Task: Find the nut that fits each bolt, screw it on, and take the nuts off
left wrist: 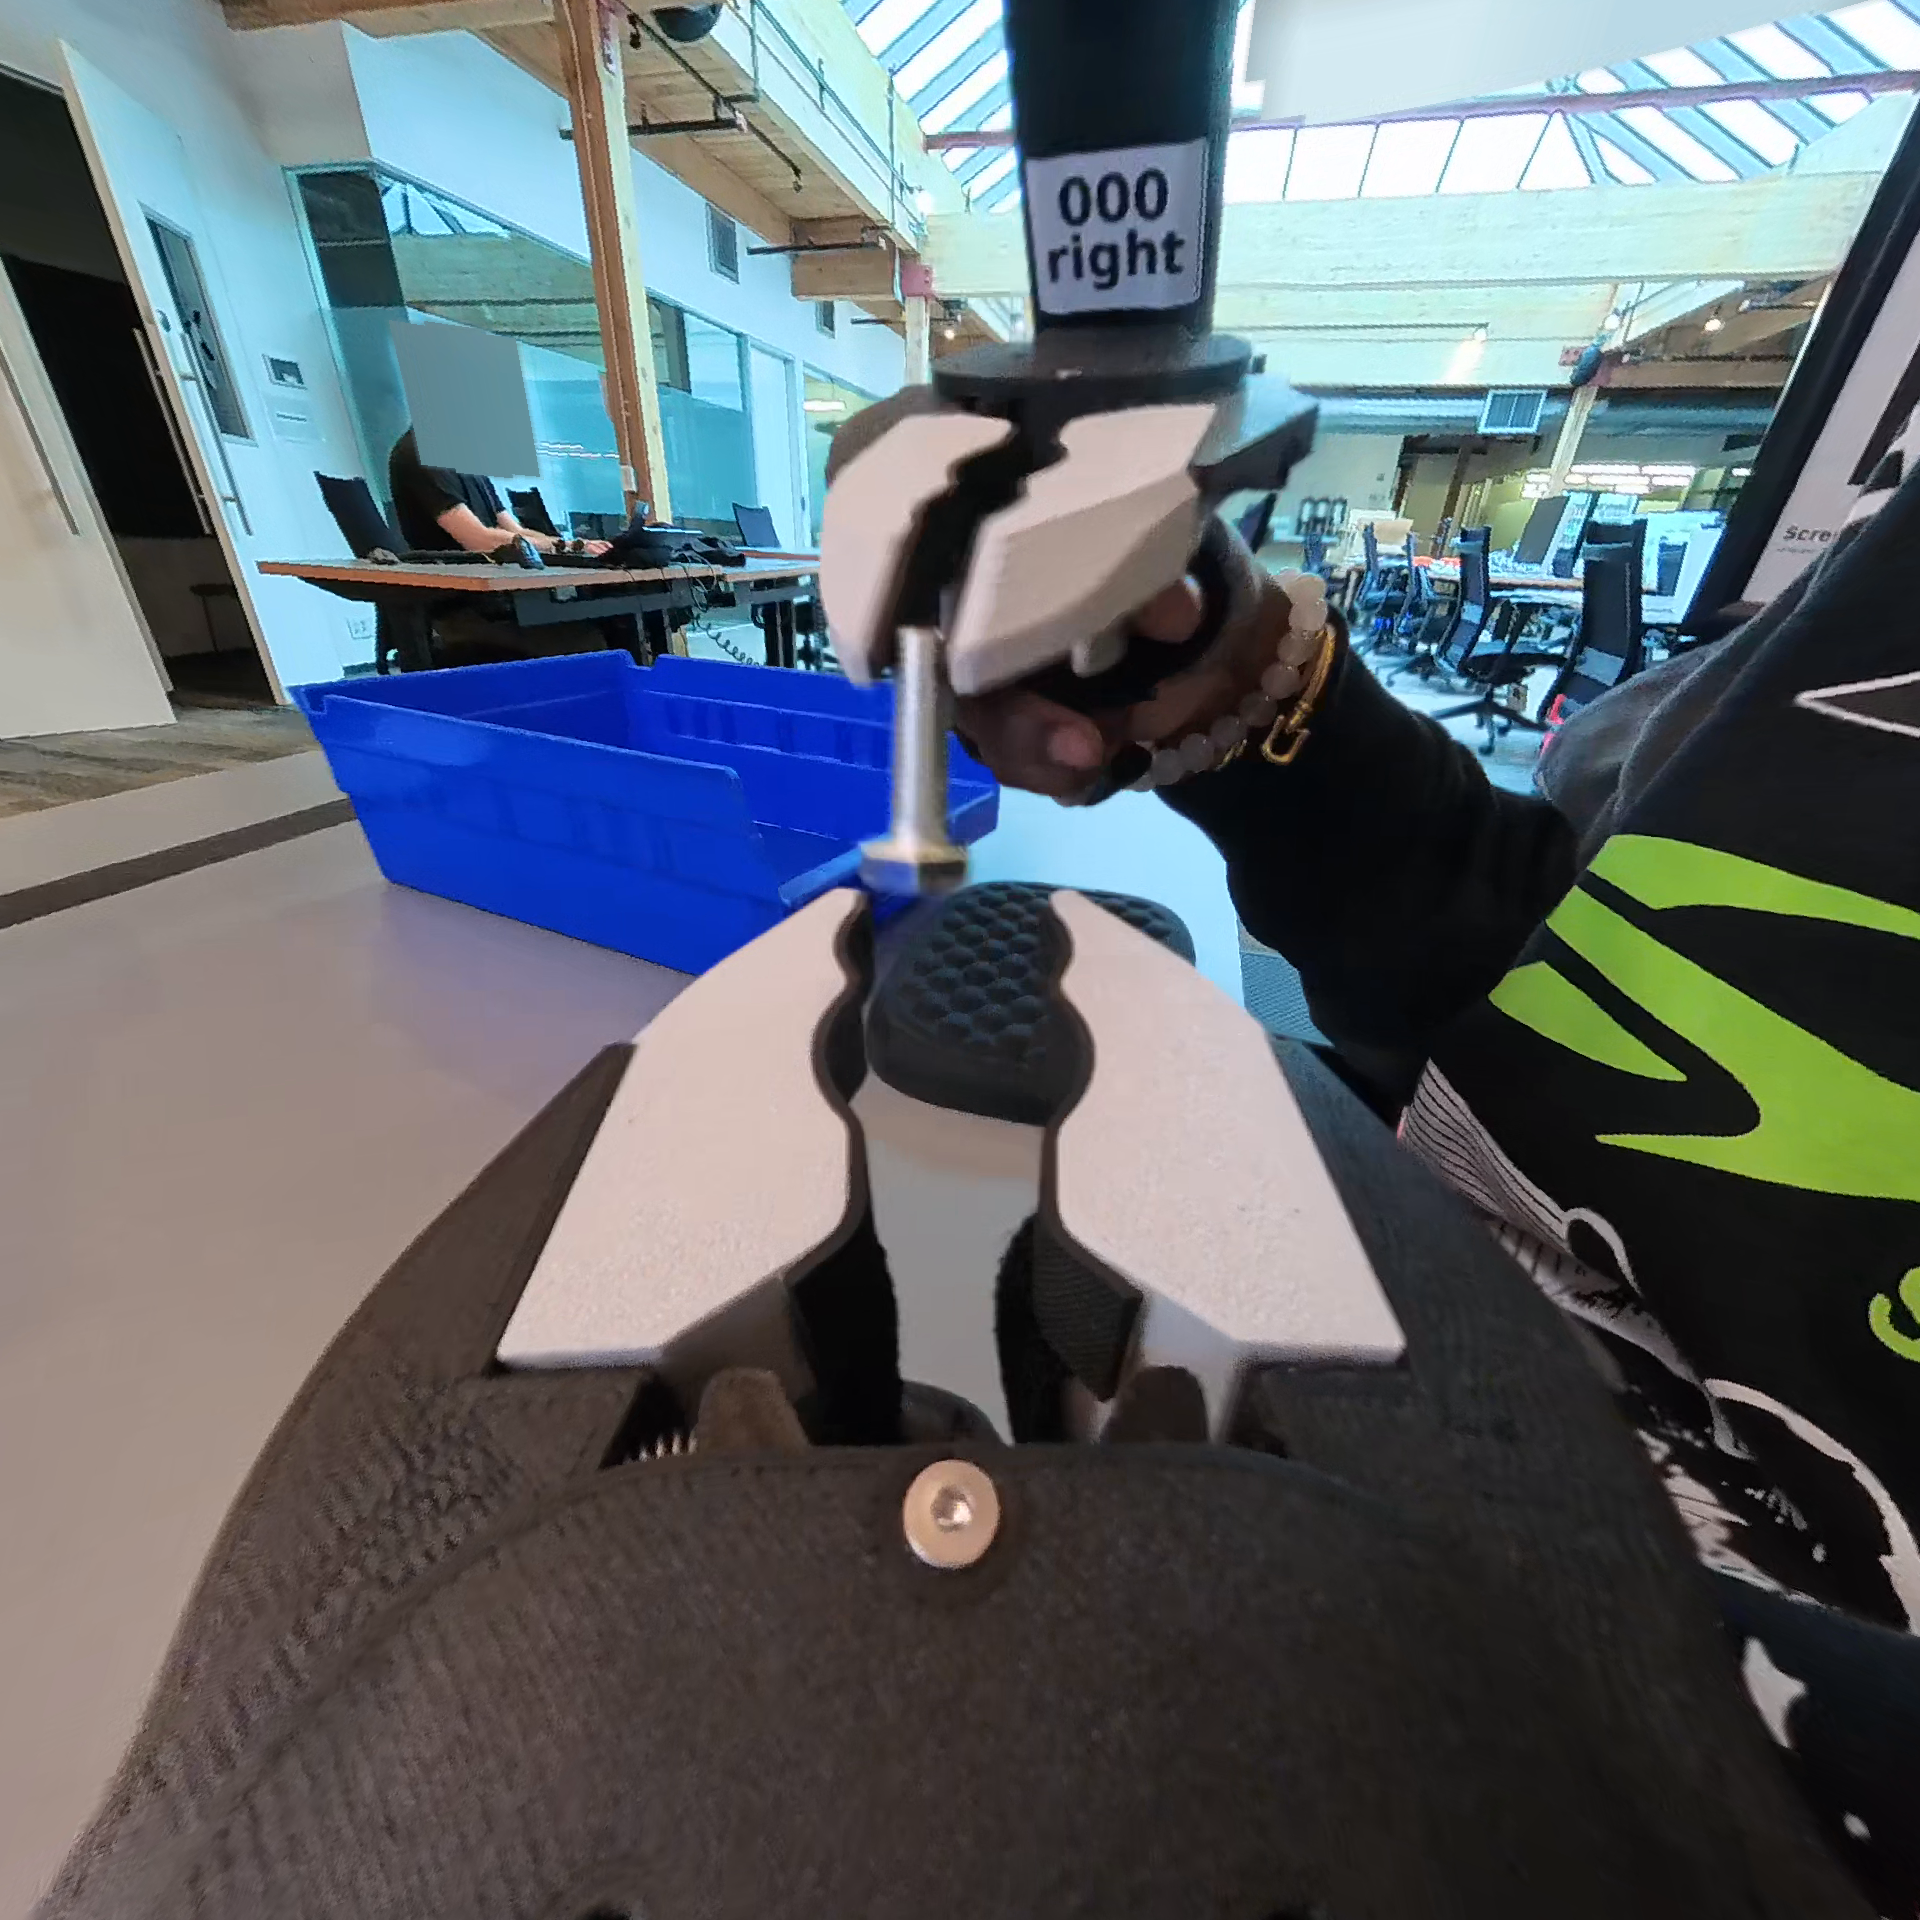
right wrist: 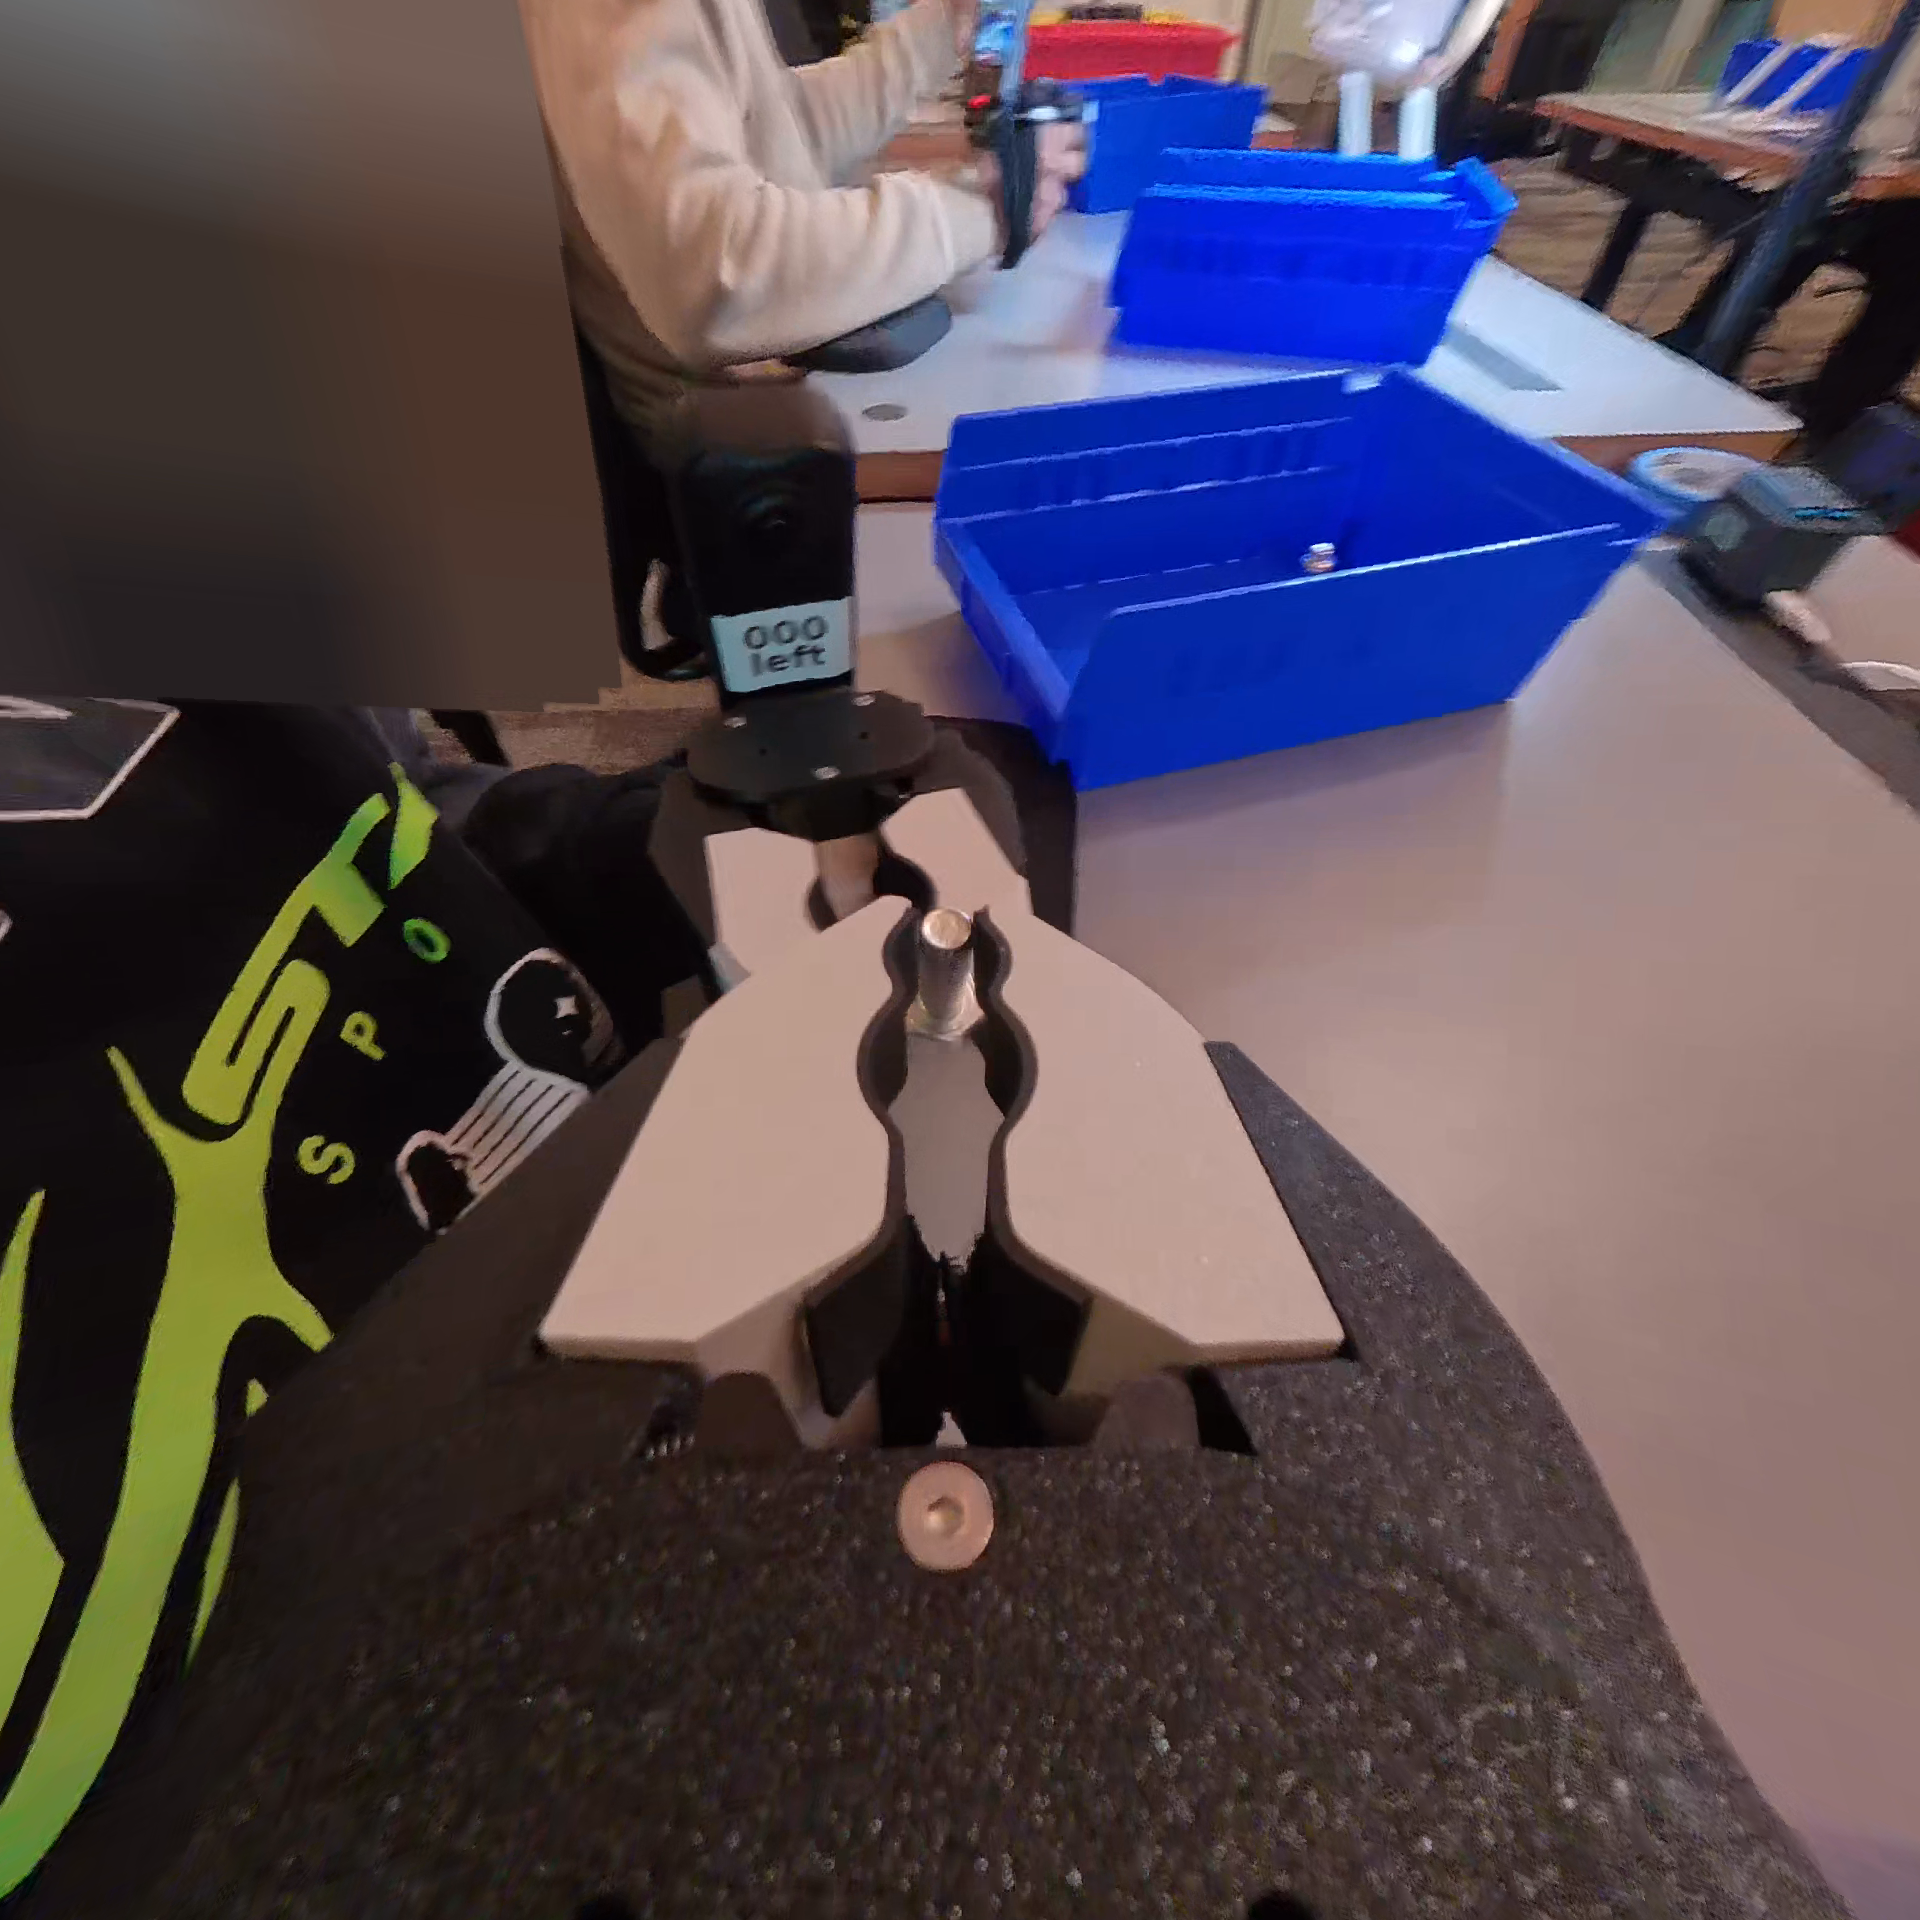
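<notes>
Each camera sits just behind its own hand-held gripper, looking forward along the two fingers from very close. The left wrist view faces across the grey bench [left wrist: 208,1091] toward the office beyond, with the right hand-held gripper [left wrist: 940,649] hanging down into frame close ahead. The right wrist view tilts down onto the bench, with the left hand-held gripper [right wrist: 894,883] just beyond its fingertips. Both views share the bolt [left wrist: 920,758], the nearest blue bin [left wrist: 582,790] and the bench.
</notes>
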The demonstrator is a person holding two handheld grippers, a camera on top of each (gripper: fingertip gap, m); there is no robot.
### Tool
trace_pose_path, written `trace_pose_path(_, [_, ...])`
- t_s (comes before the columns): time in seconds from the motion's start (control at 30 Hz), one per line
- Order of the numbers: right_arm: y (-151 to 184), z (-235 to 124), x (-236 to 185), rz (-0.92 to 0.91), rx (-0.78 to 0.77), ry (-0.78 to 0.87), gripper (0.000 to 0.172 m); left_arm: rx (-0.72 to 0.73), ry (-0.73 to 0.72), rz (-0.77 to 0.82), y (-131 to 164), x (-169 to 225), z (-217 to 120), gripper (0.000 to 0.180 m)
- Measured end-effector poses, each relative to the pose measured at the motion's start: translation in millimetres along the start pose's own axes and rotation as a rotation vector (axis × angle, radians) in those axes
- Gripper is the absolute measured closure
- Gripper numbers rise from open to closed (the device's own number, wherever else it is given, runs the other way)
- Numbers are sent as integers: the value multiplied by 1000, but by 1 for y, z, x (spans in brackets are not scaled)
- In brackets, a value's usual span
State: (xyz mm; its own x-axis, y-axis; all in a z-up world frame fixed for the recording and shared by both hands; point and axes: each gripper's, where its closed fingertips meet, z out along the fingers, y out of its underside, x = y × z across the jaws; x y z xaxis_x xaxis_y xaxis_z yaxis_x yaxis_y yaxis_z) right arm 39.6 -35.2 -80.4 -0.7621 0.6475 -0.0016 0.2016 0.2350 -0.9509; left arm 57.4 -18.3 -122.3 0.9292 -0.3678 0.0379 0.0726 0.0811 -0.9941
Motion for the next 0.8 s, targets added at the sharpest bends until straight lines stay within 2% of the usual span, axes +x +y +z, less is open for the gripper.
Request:
trace_pose_path(0.07, [-8, -20, 27, 6, 17, 136, 162, 7, -14, -17, -1, -3, 0, 139])
trace_pose_path(0.17, [-15, -75, 97, 46, 34, 481, 162, 18, -27, -27, -2, -5, -1, 132])
trace_pose_path(0.23, [-8, -120, 149, 109, 30, 713, 162, 23, -31, -33, -3, -6, -2, 132])
trace_pose_path(0.33, [17, -171, 214, 204, 11, 940, 162, 23, -27, -39, -3, -6, -2, 132])
trace_pose_path(0.43, [57, -191, 262, 299, -85, 1029, 162, 18, -29, -44, -2, -7, -1, 132])
trace_pose_path(0.57, [109, -191, 302, 438, -182, 1041, 162, 17, -30, -58, -2, -9, -1, 132])
trace_pose_path(0.7, [152, -189, 324, 563, -243, 1052, 162, 24, -31, -63, -2, -9, -2, 132])
trace_pose_path(0.8, [171, -186, 330, 617, -272, 1055, 162, 26, -32, -64, -3, -9, -3, 132])
